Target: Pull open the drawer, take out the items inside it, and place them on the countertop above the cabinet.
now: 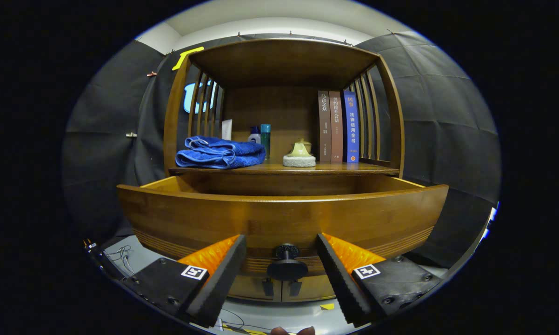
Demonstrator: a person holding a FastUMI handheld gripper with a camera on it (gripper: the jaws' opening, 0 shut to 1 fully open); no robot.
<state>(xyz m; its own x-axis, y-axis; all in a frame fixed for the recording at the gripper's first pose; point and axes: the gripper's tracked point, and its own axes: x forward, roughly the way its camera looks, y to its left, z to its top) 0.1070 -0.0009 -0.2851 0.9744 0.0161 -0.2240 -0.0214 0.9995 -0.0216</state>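
Since the cabinet (284,60) fills the middle of the frame, I start with it: a wooden piece, heavy and rigid, with its desk (284,168) across the centre. Below that, the drawer (279,218) stands pulled out toward me, its curved front spanning the lower middle; it looks solid and stiff, likely to slide rather than flex. What lies inside is hidden behind the front panel, so I cannot tell how those items will handle. A folded blue towel (220,152), soft and light, rests left of centre on the desk. Smallest is the drawer knob (287,265), hard, round and probably slick, the only place to take hold. My tool (280,258) is spread open, fingers either side of the knob, not touching it.
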